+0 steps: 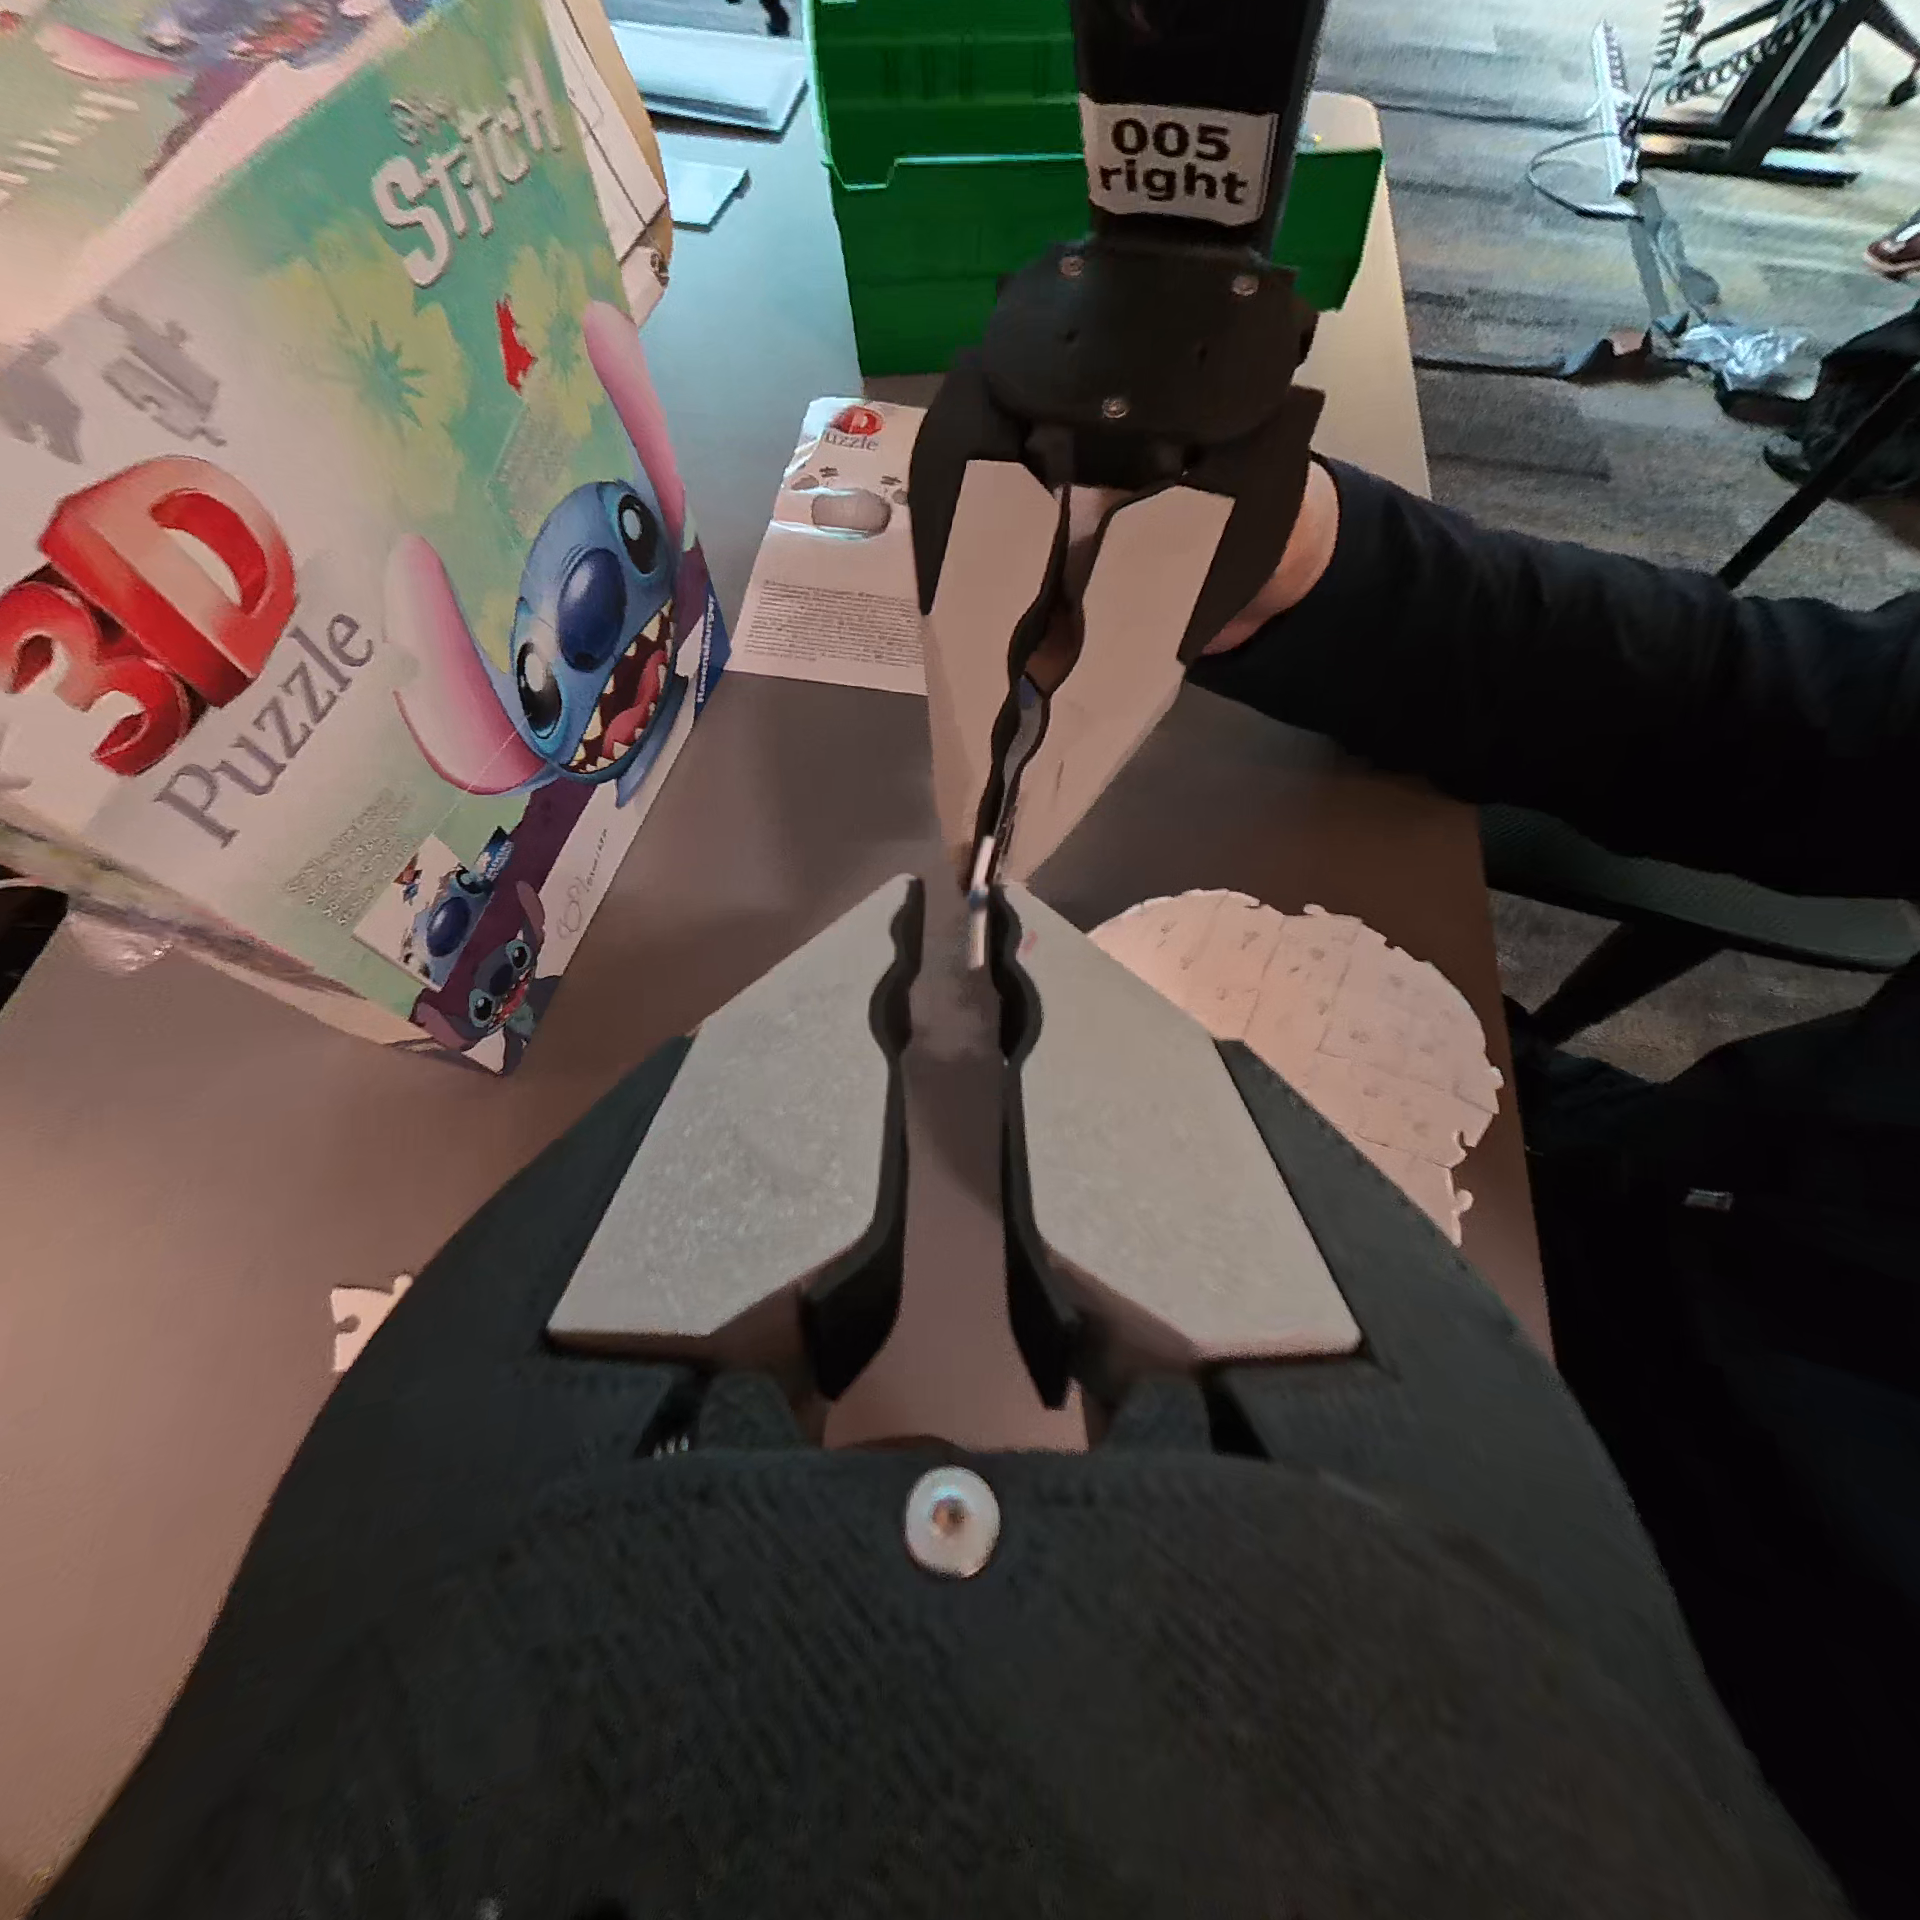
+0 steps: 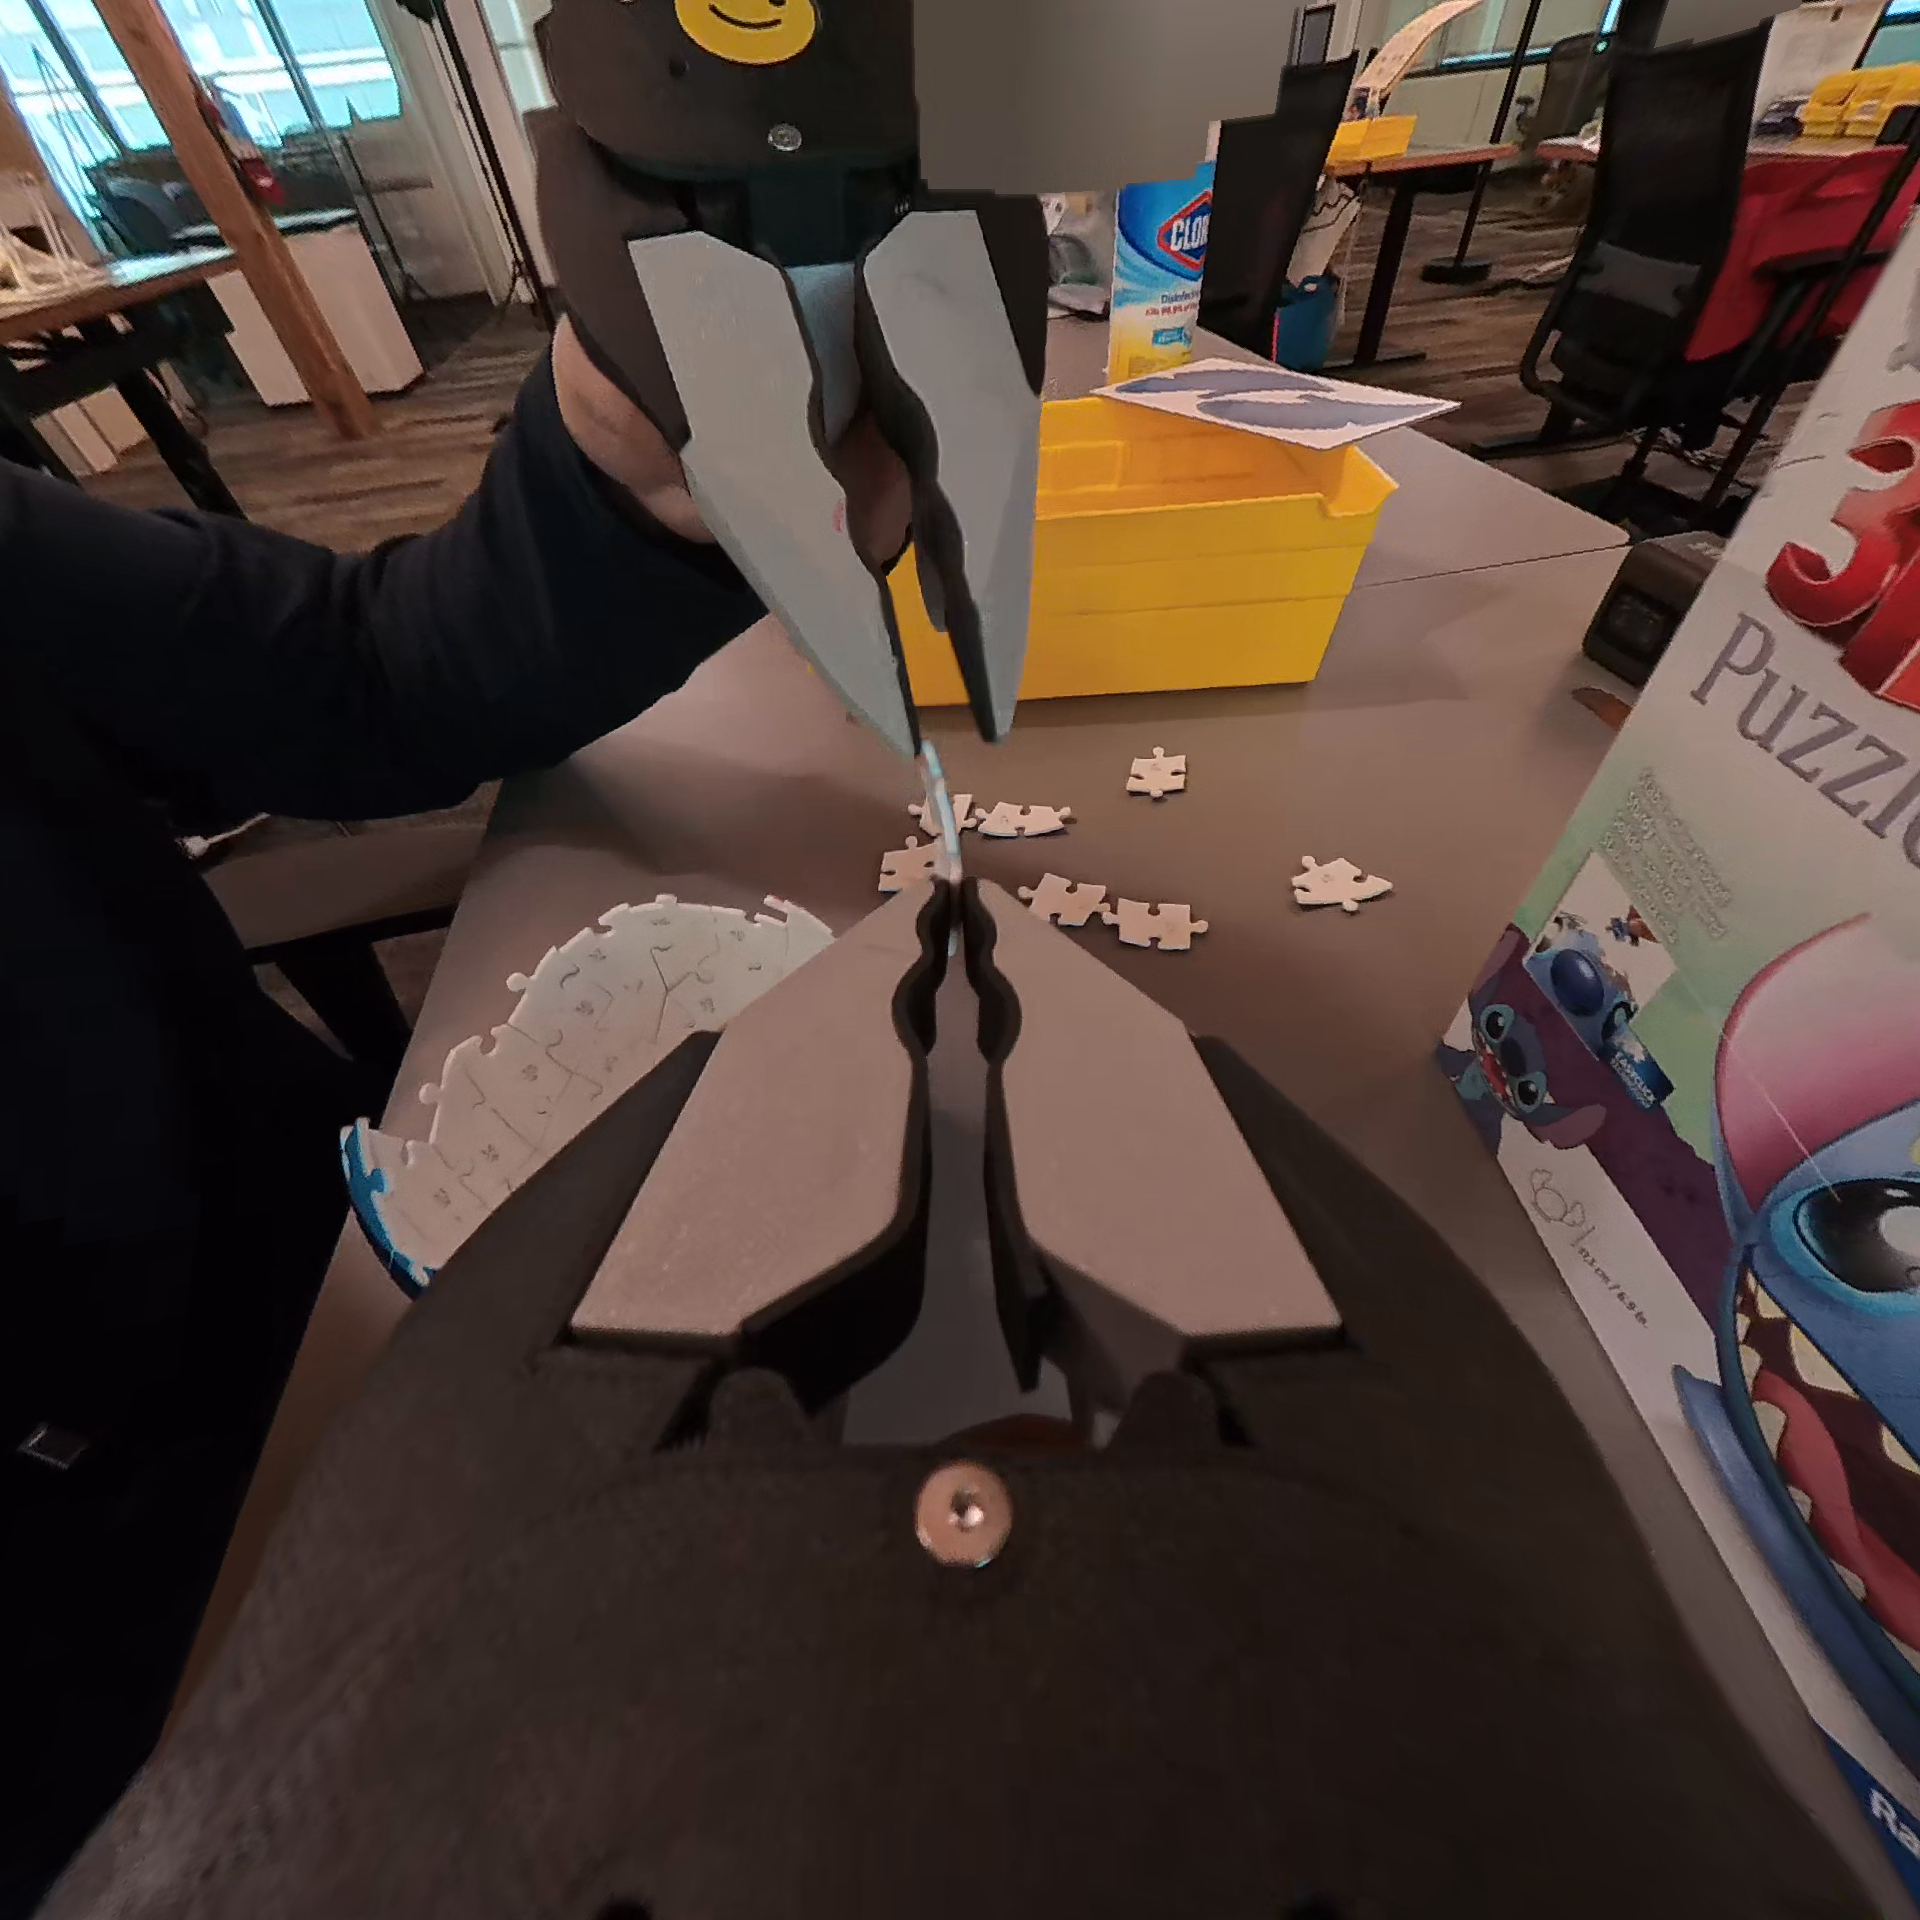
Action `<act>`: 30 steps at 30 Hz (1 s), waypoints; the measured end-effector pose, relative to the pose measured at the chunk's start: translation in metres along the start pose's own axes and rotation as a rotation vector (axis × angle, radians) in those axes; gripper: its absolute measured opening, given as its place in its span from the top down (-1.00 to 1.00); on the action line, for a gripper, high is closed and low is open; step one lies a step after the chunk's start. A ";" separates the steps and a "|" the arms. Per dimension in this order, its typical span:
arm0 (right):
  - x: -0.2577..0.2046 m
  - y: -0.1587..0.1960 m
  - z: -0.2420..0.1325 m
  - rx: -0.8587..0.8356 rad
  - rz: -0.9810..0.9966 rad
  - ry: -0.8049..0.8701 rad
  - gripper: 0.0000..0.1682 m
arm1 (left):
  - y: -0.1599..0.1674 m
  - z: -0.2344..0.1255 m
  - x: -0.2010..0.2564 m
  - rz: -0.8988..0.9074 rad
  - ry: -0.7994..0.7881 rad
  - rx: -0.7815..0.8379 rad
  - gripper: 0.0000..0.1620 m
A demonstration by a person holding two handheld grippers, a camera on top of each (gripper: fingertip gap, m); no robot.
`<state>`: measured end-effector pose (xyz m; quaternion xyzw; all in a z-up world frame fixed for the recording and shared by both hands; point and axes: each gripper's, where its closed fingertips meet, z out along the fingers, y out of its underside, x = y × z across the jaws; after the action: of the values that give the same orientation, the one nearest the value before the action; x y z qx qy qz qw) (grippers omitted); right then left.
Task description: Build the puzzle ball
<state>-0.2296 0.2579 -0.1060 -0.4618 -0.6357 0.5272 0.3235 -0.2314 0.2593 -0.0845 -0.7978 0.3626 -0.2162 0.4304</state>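
My right gripper [image 2: 954, 894] is shut on a thin, curved puzzle piece [image 2: 943, 821], seen edge-on and held in the air above the table. My left gripper [image 2: 951, 738] faces it tip to tip with its jaws a little apart. The piece's far end lies against one left fingertip [image 2: 914, 732]. In the left wrist view the piece [image 1: 977, 930] sits between the left gripper's [image 1: 958, 891] open jaws, with the right gripper [image 1: 982, 847] coming in from above. A half-built white puzzle shell [image 2: 582, 1039] lies on the table beside both grippers [image 1: 1299, 997].
Several loose white pieces [image 2: 1153, 774] lie on the grey table. The puzzle box [image 1: 312, 520] stands close by, a leaflet [image 1: 831, 561] and green bins [image 1: 935, 208] behind it. A yellow bin [image 2: 1174, 561] and a wipes container [image 2: 1158, 281] sit farther off. My left and right fingertips are right by each other.
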 end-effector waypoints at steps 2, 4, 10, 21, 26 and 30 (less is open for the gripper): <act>0.001 -0.004 -0.003 0.025 0.011 -0.004 1.00 | 0.002 -0.003 -0.001 -0.029 0.015 -0.001 0.86; 0.000 -0.009 -0.005 0.059 0.026 -0.017 1.00 | 0.004 -0.002 -0.003 -0.063 0.028 -0.007 0.82; 0.000 -0.012 -0.007 0.088 0.048 -0.028 1.00 | 0.006 0.009 0.004 -0.047 0.059 -0.010 0.99; -0.010 -0.001 -0.002 0.026 0.066 -0.102 1.00 | 0.015 0.009 0.012 -0.024 0.111 -0.064 1.00; -0.007 0.009 0.000 -0.037 0.057 -0.079 0.83 | 0.035 0.014 0.015 -0.012 0.134 -0.167 1.00; -0.008 0.000 -0.006 0.015 0.092 -0.109 0.77 | 0.044 0.021 0.022 -0.008 0.167 -0.221 1.00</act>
<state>-0.2217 0.2521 -0.1036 -0.4589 -0.6265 0.5705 0.2673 -0.2209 0.2371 -0.1321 -0.8210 0.4157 -0.2423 0.3073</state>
